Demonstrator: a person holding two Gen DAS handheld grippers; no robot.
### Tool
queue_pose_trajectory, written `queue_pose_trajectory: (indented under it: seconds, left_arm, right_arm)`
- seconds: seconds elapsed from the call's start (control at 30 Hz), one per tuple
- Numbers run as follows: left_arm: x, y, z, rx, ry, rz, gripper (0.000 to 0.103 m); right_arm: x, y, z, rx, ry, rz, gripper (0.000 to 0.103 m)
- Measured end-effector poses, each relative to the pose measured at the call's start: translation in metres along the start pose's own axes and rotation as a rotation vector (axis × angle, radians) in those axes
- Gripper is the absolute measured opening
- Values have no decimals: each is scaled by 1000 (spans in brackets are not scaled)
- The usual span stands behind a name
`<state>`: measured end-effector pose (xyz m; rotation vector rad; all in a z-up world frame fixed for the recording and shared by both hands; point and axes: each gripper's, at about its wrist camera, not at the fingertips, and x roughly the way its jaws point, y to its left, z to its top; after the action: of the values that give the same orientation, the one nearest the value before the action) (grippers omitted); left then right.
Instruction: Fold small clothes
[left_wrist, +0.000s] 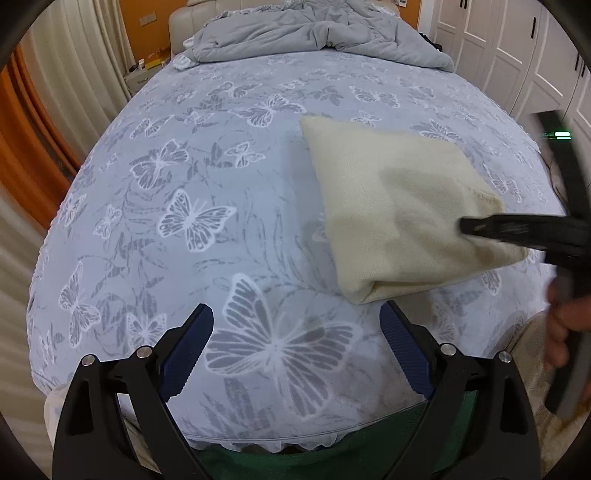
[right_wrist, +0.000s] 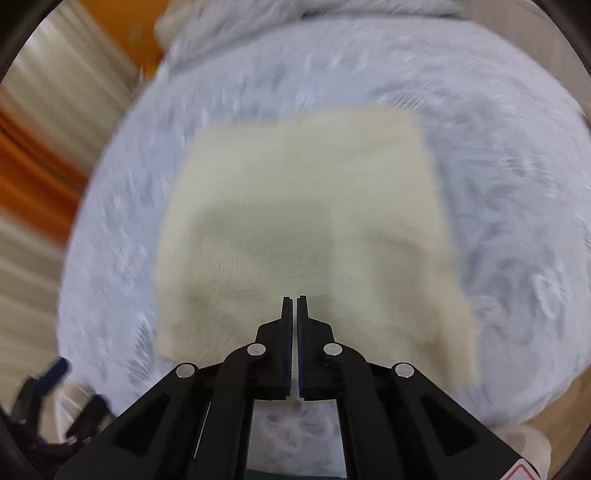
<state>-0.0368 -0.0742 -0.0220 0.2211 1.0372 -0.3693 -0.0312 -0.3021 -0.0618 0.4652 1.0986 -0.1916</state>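
Note:
A cream knitted garment (left_wrist: 399, 206) lies folded into a rough rectangle on the blue butterfly-print bedspread (left_wrist: 207, 192). It also fills the middle of the blurred right wrist view (right_wrist: 306, 221). My left gripper (left_wrist: 295, 325) is open and empty, just near of the garment's near-left corner, over the bedspread. My right gripper (right_wrist: 294, 301) has its jaws closed together with no cloth between them, its tips over the garment's near edge. In the left wrist view the right gripper (left_wrist: 469, 225) reaches in from the right onto the garment's right side.
A crumpled grey duvet (left_wrist: 314, 33) is heaped at the far end of the bed. White wardrobe doors (left_wrist: 517, 55) stand on the right, curtains (left_wrist: 74, 92) on the left. The bed's near edge (left_wrist: 258, 443) is close below my left gripper.

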Motion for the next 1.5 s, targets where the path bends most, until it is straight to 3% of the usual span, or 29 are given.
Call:
queue_pose_trajectory:
  seconds: [0.07,0.13,0.23,0.33,0.4,0.47,0.53,0.57,0.6,0.73,0.77,0.8,0.83,0.9,1.0,1.03,1.1,1.17,1.2,1.27,1.43,1.5]
  left_arm:
    - [0,-2,0,11,0,5,89]
    - [4,-6,0,19,12,6,89]
    - [5,-11,1,21,18,9,89]
    - [3,-16,1,34,11,19,89]
    - [6,-18,2,37,20,15,89]
    - [9,-21,4,35,29,7,90]
    - [15,-22,8,17,54,-21,90]
    - [17,-23,10,1,65,-42,90]
    - [20,-22,13,-26,77,-69,90]
    - [23,-25,21,-59,87,-85,91]
    - [24,-26,22,-53,84,-81,91]
    - [25,-28,24,-45,82,-76,91]
    - [26,-28,25,-43,84,-75,91]
    - [24,-28,29,-48,76,-77,91]
    - [23,-26,35,-58,48,-87,91]
    - [25,-27,37,-58,46,-84,91]
    - [33,-32,41,-57,57,-92,91]
    - [43,-37,46,-52,71,-111,91]
    - [49,-39,50,-51,80,-126,91]
    - [61,-40,56,-77,99,-144,91]
    - [97,-34,72,-201,137,-248,96]
    - [121,-29,77,-266,181,-274,97]
  right_arm:
    - [-6,-16,-4,25,-13,-31,0]
    - [15,-45,-10,57,40,-106,0]
    - [41,-72,-21,162,117,-40,0]
    - [25,-78,-20,242,92,31,0]
    - [9,-79,-15,248,50,46,7]
    - [-9,-82,-11,236,-9,47,7]
    - [-17,-85,-5,226,-34,26,27]
    - [-20,-86,-2,213,-46,-2,51]
    - [-19,-85,0,200,-56,-21,58]
    - [-3,-86,14,180,-47,-48,58]
    - [14,-86,22,170,-5,-15,50]
    - [24,-83,23,162,22,0,33]
    - [26,-78,23,144,24,8,27]
    - [4,-65,28,92,-60,19,17]
    - [-24,-66,31,92,-148,57,18]
    - [-15,-70,31,75,-127,25,19]
    - [31,-82,25,43,22,-33,21]
    - [27,-91,23,88,-10,19,32]
    - [19,-93,27,114,-10,30,51]
    - [10,-95,28,144,-34,-2,66]
    - [28,-108,26,198,37,51,73]
    - [40,-119,19,276,57,126,82]
